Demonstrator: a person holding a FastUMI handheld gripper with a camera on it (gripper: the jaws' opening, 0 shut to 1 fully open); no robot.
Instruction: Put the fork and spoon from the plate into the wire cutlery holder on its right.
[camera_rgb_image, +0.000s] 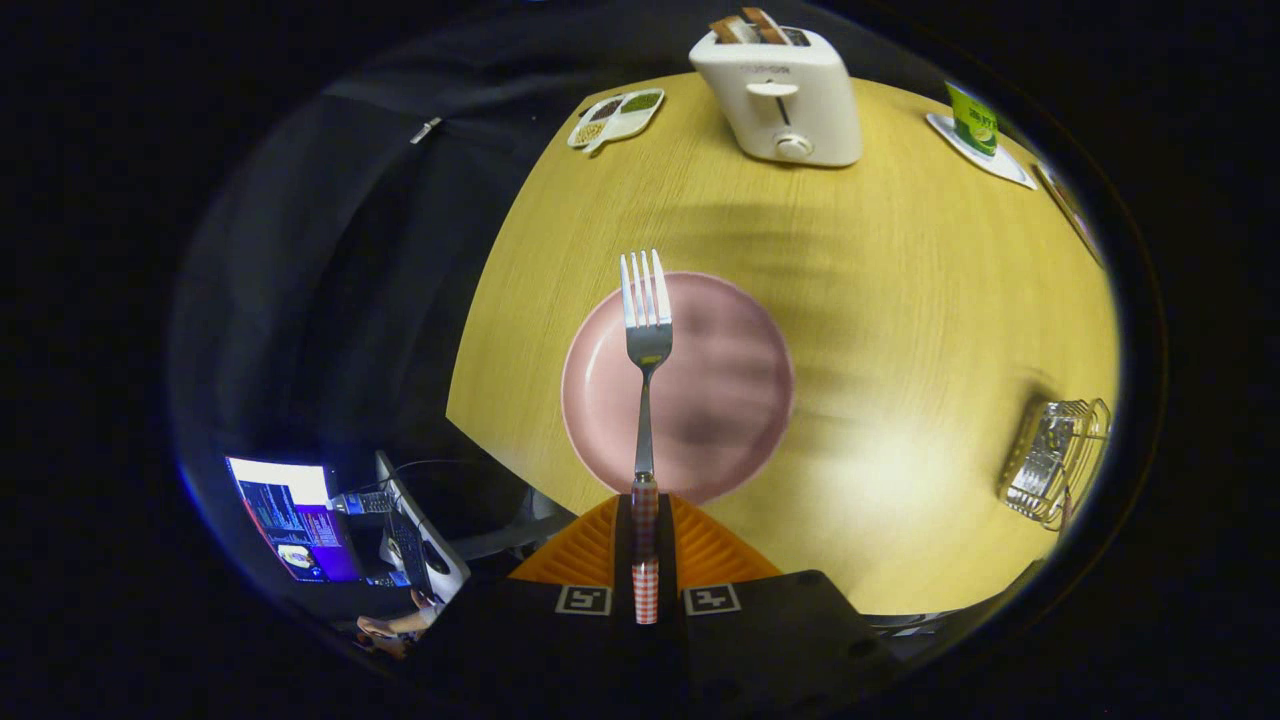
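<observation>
the fork (647, 340) is in my gripper (645, 535). my two fingers are closed on its handle, which has a red and white checked pattern, and the handle sits in the narrow gap between them. the metal neck and the tines point straight ahead from the fingers, and the tines are upright in my view. the fork is lifted over the pink plate (735, 400); the plate looks a little blurred under it, and the tips of the tines reach just past its far rim. i see nothing lying on the plate, only a dark shadow on it.

the plate stands on the round wooden table (900, 300), just ahead of my fingers. the wire cutlery holder (1055, 460) is on the same table, well apart from the plate on its right side, near the table edge. there is something shiny inside the holder, but i cannot tell if it is the spoon.

beyond the plate, at the far side of the table, stands a white toaster (780, 95) with slices of bread in its slots. to the left of the toaster is a small white tray (615, 118) with compartments of grains or seeds. to the right of the toaster a green carton (972, 120) stands on a white coaster. off the table, down on the left, a lit screen (295, 520) is seen.
</observation>
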